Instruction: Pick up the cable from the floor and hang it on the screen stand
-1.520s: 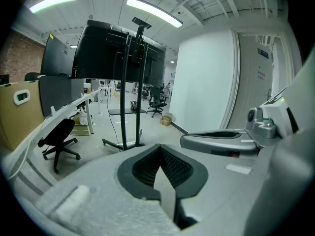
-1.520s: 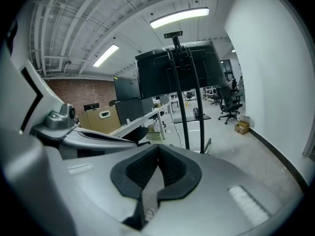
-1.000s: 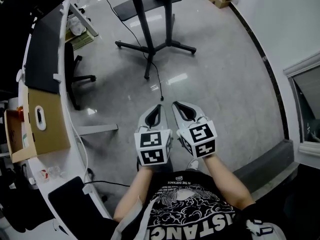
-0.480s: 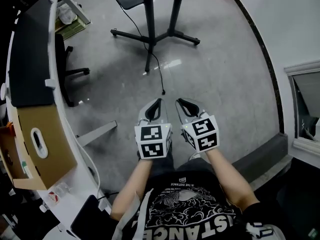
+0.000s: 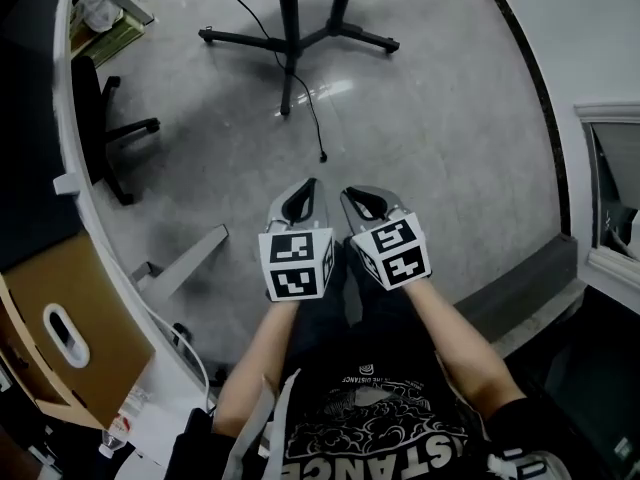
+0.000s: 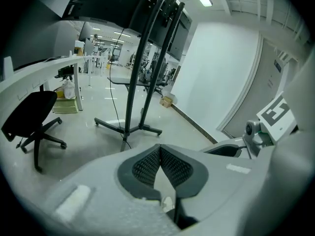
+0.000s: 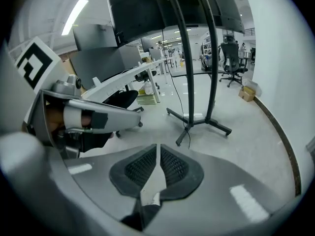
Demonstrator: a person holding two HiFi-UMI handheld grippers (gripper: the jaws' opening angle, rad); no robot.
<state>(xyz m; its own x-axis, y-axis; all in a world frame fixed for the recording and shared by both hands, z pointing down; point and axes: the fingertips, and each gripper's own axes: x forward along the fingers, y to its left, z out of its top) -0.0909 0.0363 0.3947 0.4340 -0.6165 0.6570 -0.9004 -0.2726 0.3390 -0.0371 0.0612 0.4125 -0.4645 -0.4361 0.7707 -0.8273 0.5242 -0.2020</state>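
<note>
A thin black cable (image 5: 312, 118) trails from the screen stand's base (image 5: 290, 40) across the grey floor, and its free end lies just ahead of both grippers. My left gripper (image 5: 305, 184) is held above the floor, its jaws shut and empty (image 6: 160, 146). Beside it, my right gripper (image 5: 352, 194) shows a narrow slit between its tips (image 7: 158, 145), with nothing in it. In the gripper views the cable (image 7: 178, 90) hangs beside the stand's black poles (image 7: 212, 82) (image 6: 135, 92), under the dark screen (image 7: 172, 9).
A black office chair (image 5: 100, 128) stands at the left by the curved white desk (image 5: 90, 218), which has a grey foot (image 5: 185, 263) on the floor. A cardboard box (image 5: 70, 338) sits on the desk. A dark baseboard and wall (image 5: 520, 288) close the right side.
The view has tipped down: stand base and cable end have slid up the picture, and the desk and box have come closer at the left. Both grippers stay side by side.
</note>
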